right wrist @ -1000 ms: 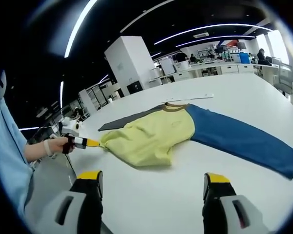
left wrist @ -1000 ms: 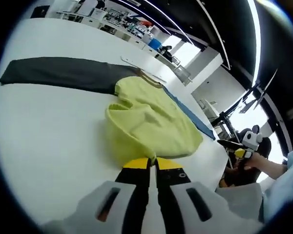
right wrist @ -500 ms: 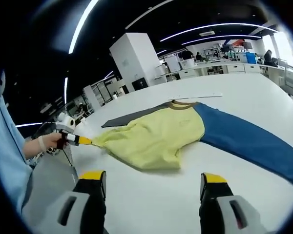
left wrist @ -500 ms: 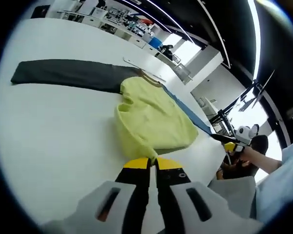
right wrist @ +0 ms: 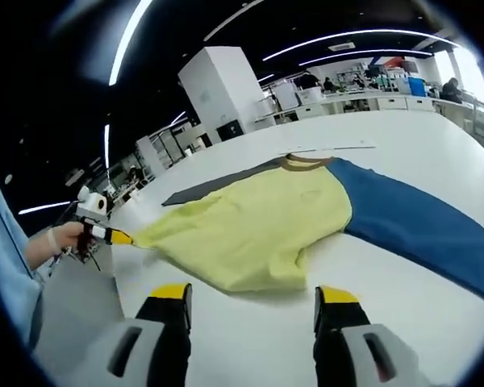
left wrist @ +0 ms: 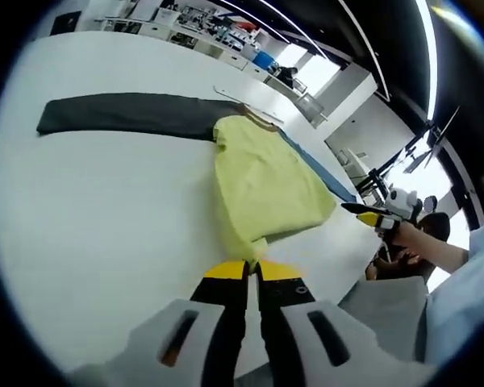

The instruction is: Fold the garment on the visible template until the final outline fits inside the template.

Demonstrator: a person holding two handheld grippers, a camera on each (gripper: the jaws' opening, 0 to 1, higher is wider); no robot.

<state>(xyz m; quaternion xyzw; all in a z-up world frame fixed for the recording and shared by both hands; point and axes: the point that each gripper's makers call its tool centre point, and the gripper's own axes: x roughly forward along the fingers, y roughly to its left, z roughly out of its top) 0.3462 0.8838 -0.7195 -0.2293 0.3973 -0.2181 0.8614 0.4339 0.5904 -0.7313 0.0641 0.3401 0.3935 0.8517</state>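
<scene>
One garment (left wrist: pixel 262 181) lies on the white bench (left wrist: pixel 105 210); its yellow body is pulled flatter and longer than a second ago. Left hand-held gripper (left wrist: pixel 252 266) is clamped on the yellow hem; right hand-held gripper (right wrist: pixel 252 294) hangs wide apart, holding nothing. No writing readable. Blue sleeve (right wrist: pixel 423 230) is cut off at the view edge; grey sleeve (left wrist: pixel 129 115) lies flat.

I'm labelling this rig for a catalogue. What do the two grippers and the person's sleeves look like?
Both grippers, left gripper and right gripper, have pale grey bodies with dark slots and black jaws tipped in yellow. Seen from across, each carries a white round-lens box. The person wears a light blue sleeve.
</scene>
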